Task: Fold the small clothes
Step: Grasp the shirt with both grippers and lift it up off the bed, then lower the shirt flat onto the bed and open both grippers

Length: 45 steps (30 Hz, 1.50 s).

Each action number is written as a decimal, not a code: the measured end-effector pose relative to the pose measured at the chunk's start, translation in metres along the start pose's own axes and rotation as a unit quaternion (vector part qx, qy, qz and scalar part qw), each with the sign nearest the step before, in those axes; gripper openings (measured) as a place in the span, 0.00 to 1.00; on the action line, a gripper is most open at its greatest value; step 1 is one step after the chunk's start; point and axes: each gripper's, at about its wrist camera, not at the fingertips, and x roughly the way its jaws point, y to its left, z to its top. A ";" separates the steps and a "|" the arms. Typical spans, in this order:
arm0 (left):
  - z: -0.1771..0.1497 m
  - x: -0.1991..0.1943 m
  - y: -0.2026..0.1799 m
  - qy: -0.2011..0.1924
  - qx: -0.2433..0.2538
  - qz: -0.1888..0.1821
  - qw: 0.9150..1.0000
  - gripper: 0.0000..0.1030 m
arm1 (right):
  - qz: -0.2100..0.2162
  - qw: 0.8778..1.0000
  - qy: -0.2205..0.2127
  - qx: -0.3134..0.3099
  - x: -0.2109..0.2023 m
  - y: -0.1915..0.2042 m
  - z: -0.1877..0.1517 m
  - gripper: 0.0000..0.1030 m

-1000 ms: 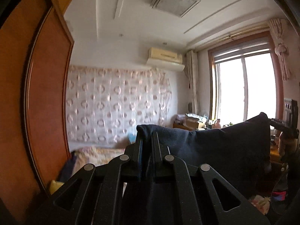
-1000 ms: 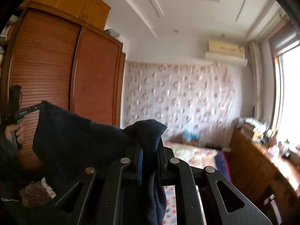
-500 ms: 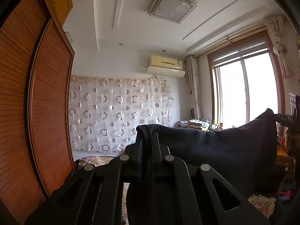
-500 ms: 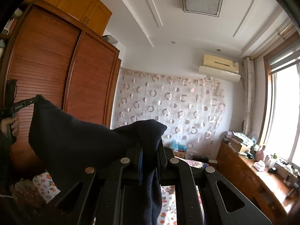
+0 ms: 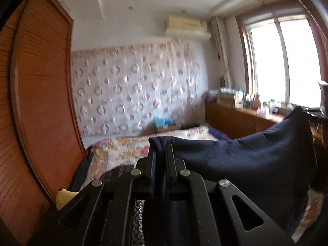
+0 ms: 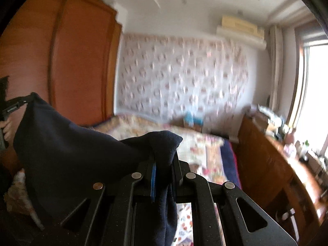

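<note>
A dark navy garment (image 5: 256,160) hangs stretched in the air between my two grippers. My left gripper (image 5: 161,149) is shut on one top corner of it. In the left wrist view the cloth runs right to its other corner, pinched by the right gripper (image 5: 307,110) at the frame's edge. In the right wrist view my right gripper (image 6: 164,153) is shut on a bunched corner of the navy garment (image 6: 67,149), which spans left to the left gripper (image 6: 22,102), held by a hand (image 6: 7,129). The garment's lower part hangs down out of sight.
A bed with a floral quilt (image 5: 131,149) lies ahead below the cloth. A tall wooden wardrobe (image 5: 41,102) stands on the left, a low wooden cabinet (image 6: 272,170) with clutter under the window (image 5: 283,61) on the right. A patterned curtain (image 6: 184,82) covers the far wall.
Both grippers have come down and tipped downward with the garment still stretched between them; the ceiling has left view and the bed has come into view.
</note>
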 end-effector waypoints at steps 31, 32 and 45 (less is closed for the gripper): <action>-0.109 0.060 -0.025 0.193 -0.012 -0.041 0.980 0.74 | 0.021 0.975 0.168 0.145 0.111 -0.017 -0.111 0.57; -0.117 0.056 -0.027 0.198 -0.013 -0.041 0.979 0.74 | 0.022 0.974 0.172 0.146 0.111 -0.017 -0.114 0.57; -0.163 0.063 -0.019 0.255 -0.028 -0.009 0.966 0.74 | -0.008 0.966 0.212 0.147 0.127 -0.011 -0.118 0.57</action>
